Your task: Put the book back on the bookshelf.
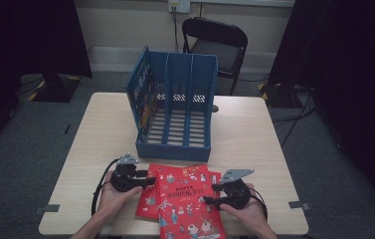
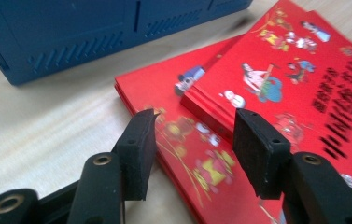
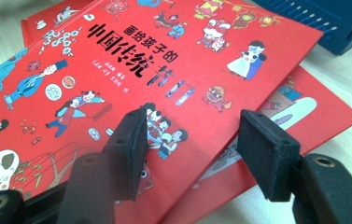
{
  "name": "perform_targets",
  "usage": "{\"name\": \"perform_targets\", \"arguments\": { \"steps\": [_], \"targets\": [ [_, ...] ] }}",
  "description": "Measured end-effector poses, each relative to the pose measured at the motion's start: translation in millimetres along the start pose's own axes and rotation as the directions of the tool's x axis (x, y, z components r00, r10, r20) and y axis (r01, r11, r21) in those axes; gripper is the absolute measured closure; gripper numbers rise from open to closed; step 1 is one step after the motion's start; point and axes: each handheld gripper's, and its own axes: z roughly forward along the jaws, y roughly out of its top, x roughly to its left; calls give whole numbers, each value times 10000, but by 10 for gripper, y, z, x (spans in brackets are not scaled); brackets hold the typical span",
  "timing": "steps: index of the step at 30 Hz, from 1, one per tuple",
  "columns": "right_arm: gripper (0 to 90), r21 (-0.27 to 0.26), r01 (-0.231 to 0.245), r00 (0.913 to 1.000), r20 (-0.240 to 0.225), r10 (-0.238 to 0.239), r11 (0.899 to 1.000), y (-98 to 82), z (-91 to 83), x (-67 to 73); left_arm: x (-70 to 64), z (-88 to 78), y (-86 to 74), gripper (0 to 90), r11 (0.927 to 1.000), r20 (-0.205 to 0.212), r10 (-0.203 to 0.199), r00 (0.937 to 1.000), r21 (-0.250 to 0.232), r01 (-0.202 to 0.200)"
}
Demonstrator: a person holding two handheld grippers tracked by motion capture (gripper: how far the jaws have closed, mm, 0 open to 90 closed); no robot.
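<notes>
Now two red books [image 1: 185,199] lie stacked at the near edge of the table [image 1: 254,139], before the blue rack [image 1: 175,109]. Left gripper [image 1: 150,180] and right gripper [image 1: 210,194] flank them, jaws spread, pinching nothing.

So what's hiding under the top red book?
Another red book lies under the top red book, sticking out at two sides. Most of its cover is hidden, so you can't see its whole picture.

High view dim overall, far left and right corners nearly black, the surface [image 1: 254,134] evenly lit from above with soft shadows; both gripper views brighter, with the blue file rack [image 2: 71,32] at the far edge soft and the near jaws slightly blurred.
</notes>
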Motion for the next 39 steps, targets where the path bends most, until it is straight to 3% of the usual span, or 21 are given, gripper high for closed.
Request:
{"name": "perform_targets", "arguments": {
  "steps": [4, 7, 10, 13, 22, 28, 31, 35, 39],
  "targets": [
    [420, -56, -80, 10000, -35, 80, 10000, 4, 15, -26, -140, -55, -10, 473, 9993, 625, 378, 9973, -40, -376],
    [396, -138, -188, 9998, -78, 187, 9997, 11, 37, -54, -238, 1, -42, 487, 9968, 1045, 701, 9920, 305, -737],
    [367, -144, -272, 9996, -31, 271, 9995, 19, 58, -49, -273, 57, -48, 435, 9951, 1131, 883, 9896, 347, -928],
    [344, -188, -280, 9995, 148, 283, 9994, 9, 65, -7, -291, 71, -47, 413, 9931, 926, 1098, 9896, 302, -1130],
    [340, -115, -4, 9996, 278, 7, 9999, 5, 60, 128, -259, 146, 1, 362, 9967, 557, 812, 9951, -10, -813],
    [351, -215, -160, 9990, 411, 169, 9996, 29, 86, 80, -264, 115, 5, 356, 9995, 915, 219, 9956, 224, -240],
    [352, -226, -336, 9990, 300, 342, 9992, 29, 93, 46, -297, 79, -24, 356, 9983, 1151, 347, 9928, 420, -397],
    [350, -228, -472, 9986, 226, 477, 9986, 23, 96, 23, -302, 67, -43, 358, 9992, 1294, 82, 9916, 383, -133],
    [345, -221, -552, 9982, 234, 557, 9982, 22, 90, -28, -321, 114, -3, 361, 9989, 1323, 104, 9912, 439, -164]
  ]
}}
